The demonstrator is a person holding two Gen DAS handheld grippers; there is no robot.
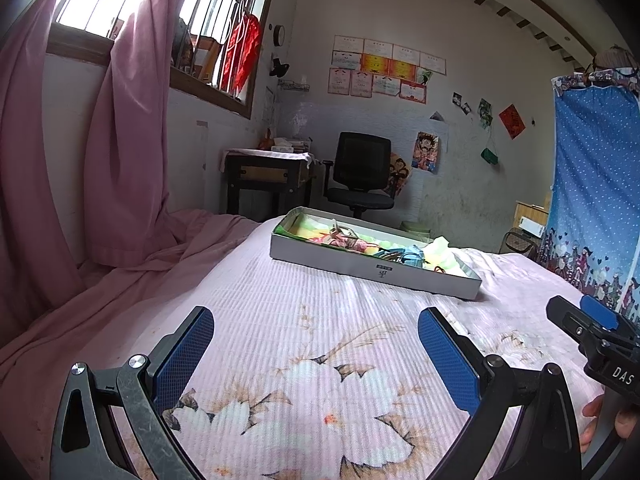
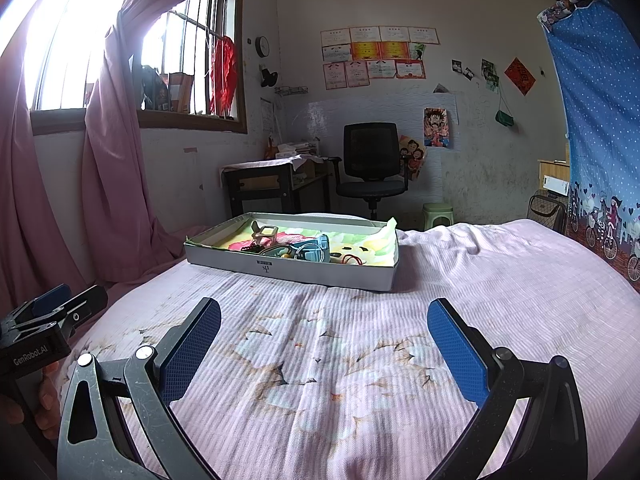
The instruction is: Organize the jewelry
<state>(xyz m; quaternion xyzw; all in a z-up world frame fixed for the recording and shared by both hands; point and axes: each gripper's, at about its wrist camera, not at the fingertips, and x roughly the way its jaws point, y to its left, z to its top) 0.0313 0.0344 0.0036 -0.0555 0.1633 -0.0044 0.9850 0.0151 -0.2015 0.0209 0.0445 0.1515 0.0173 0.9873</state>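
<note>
A pink curtain (image 1: 120, 152) hung at nine o'clock, beside the barred window (image 2: 120, 48). The left gripper (image 1: 316, 320) hovered low over the bedspread (image 1: 320, 400), its blue pads (image 1: 184, 356) spread wide with nothing between them. The right gripper (image 2: 324, 314) hovered beside it in the same way, jaws wide apart and empty; in the left wrist view it showed at three o'clock, where its jaws could not be judged.

The tray (image 2: 320, 274) lay on the bedspread at twelve o'clock, well apart from both grippers. The jewelry (image 2: 288, 246) sat heaped inside it on a pale lining: a tan frame-like piece toward the left, a teal item (image 2: 316, 250) in the middle, and a red cord (image 2: 354, 258) toward the right. Single pieces in the heap were too small to tell.

Beyond the tray, a desk (image 2: 264, 180) stood at eleven o'clock and a chair (image 2: 372, 160) at twelve. A blue curtain (image 2: 600, 120) hung at two o'clock.
</note>
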